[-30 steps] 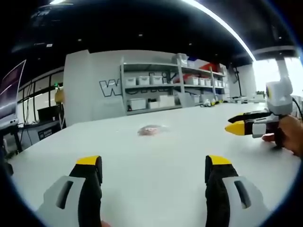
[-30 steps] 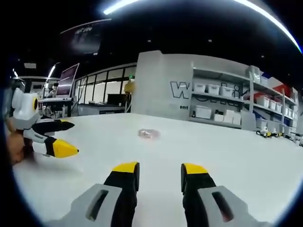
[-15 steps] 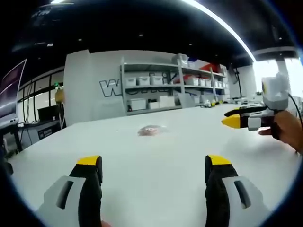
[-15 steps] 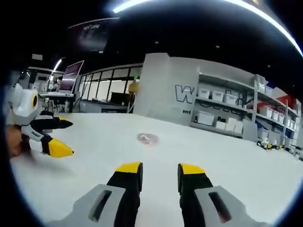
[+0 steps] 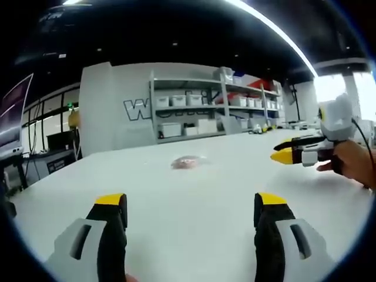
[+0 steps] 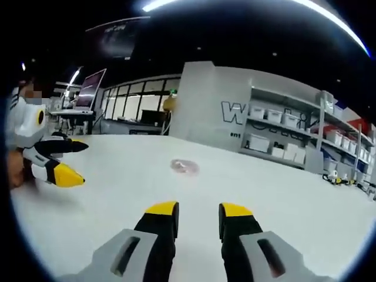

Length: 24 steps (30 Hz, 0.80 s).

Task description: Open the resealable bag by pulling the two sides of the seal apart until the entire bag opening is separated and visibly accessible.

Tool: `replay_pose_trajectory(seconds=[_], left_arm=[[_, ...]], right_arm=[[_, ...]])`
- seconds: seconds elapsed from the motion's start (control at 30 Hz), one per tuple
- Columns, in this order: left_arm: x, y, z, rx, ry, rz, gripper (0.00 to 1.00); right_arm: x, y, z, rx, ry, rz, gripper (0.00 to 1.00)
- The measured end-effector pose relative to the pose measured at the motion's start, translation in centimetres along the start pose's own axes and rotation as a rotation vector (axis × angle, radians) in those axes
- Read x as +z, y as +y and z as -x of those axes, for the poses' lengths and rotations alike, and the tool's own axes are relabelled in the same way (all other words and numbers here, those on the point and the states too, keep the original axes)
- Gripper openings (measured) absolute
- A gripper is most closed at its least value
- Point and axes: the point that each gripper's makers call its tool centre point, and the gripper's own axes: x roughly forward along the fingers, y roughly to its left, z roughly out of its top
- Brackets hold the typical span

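Table (image 5: 194,200): white, broad, spreading ahead of both grippers in both views.
Left gripper (image 5: 191,202): in the left gripper view its two yellow-tipped jaws rise from the bottom edge and stand wide apart, with bare table between them; nothing is held. In the right gripper view it enters from the left, held in a hand, above the table.
Resealable bag (image 5: 188,161): small, clear with something pinkish inside, lying flat on the table well ahead of both grippers; in the left gripper view it sits between the lines of the two jaws, far beyond their tips. Too small to tell whether its seal is parted.
Right gripper (image 6: 198,208): in the right gripper view its jaws stand close to each other with a narrow gap, gripping nothing. In the left gripper view it comes in from the right, held in a hand (image 5: 352,164), hovering above the table.
Shelves (image 5: 205,108): against the far wall, carrying white bins.
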Motion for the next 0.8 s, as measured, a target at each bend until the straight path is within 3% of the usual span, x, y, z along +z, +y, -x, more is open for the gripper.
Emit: replay_pose_trajectory(seconds=[0.27, 0.33, 0.37, 0.43, 0.53, 0.8], left_arm=[[0.0, 0.0, 0.0, -0.002, -0.002, 0.003, 0.89], [0.1, 0.0, 0.1, -0.002, -0.003, 0.005, 0.89], [0.1, 0.0, 0.1, -0.001, -0.005, 0.007, 0.89], [0.1, 0.1, 0.1, 0.001, -0.008, 0.011, 0.89], [0.1, 0.0, 0.1, 0.0, -0.008, 0.011, 0.88], [0.1, 0.0, 0.2, 0.001, -0.008, 0.01, 0.88]], right_arm=[[-0.4, -0.7, -1.0, 0.008, 0.011, 0.007, 0.24], [-0.6, -1.1, -1.6, 0.009, 0.01, -0.013, 0.24], [-0.9, -1.1, -1.4, 0.0, 0.002, -0.067, 0.24], [-1.2, -1.7, -1.1, -0.028, 0.002, -0.059, 0.23], [-0.6, -1.9, -0.9, -0.038, -0.029, -0.066, 0.23], [-0.5, -2.0, -1.2, -0.034, -0.028, -0.058, 0.23]])
